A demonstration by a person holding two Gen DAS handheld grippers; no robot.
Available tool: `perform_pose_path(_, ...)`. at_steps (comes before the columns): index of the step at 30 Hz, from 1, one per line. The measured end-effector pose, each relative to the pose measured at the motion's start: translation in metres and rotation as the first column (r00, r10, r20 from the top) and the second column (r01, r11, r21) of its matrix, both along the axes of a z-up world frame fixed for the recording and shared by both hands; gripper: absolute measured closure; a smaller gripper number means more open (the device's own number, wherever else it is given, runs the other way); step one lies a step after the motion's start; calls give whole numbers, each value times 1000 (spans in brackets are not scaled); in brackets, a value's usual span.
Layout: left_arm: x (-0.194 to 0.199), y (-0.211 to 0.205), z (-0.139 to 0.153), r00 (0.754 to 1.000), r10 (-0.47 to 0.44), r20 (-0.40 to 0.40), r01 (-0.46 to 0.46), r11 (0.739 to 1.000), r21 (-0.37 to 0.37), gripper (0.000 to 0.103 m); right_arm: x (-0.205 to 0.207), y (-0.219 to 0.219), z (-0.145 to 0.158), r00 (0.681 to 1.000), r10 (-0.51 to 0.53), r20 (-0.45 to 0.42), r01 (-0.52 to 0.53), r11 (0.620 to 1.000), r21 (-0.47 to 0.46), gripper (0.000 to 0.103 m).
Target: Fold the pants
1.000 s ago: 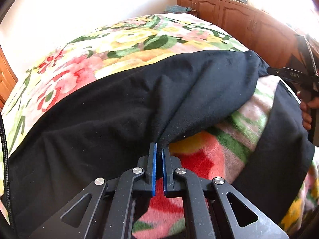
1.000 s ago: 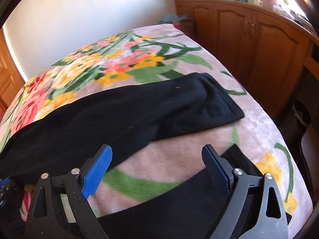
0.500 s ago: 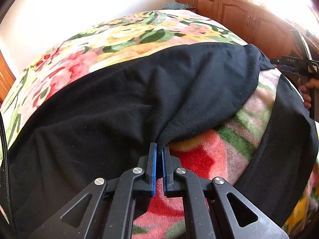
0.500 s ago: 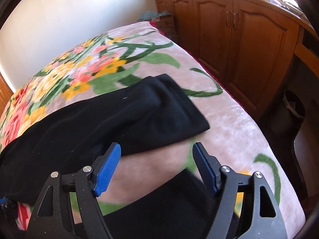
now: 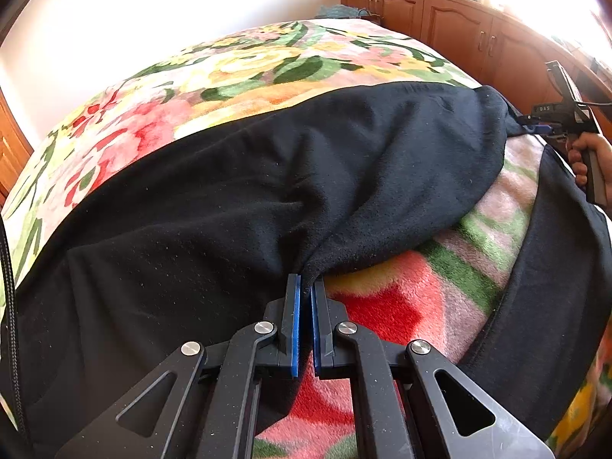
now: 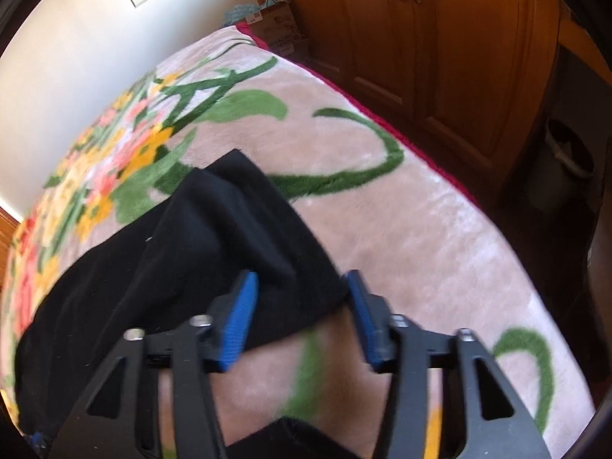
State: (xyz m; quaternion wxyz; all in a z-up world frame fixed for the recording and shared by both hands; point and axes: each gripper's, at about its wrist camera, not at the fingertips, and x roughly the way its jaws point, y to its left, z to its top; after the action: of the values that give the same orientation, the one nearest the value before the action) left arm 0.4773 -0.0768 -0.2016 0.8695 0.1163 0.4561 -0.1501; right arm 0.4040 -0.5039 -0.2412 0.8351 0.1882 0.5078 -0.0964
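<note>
Black pants (image 5: 267, 176) lie on a pink, yellow, green floral blanket (image 5: 267, 57).

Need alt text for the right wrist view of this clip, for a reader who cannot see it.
The right gripper is closing around the hem end of a black pants leg, its blue pads not yet pressing the cloth. The pants lie on a floral blanket, with wooden cabinets beyond.

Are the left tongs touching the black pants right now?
Touching. In the left wrist view the left tongs are shut on a pinched fold of the black pants, the cloth running straight into the closed blue pads.
</note>
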Motion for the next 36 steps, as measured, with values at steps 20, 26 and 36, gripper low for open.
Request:
perform_pose_path(20,-21,12,28,1000,-18,-25,15,993,-119,94,-25,11,62,996,92,-2,-89,959,-270,81)
perform_pose_path(26,-24,26,40,1000,-9,7,10,989,-151,80,-37,55,91,981,183,56,-158,939,-305,56)
perform_pose_path(36,-36,67,65,993,83,83,-67,981,-180,53,-62,158,129,922,354,156,-310,917,-249,46)
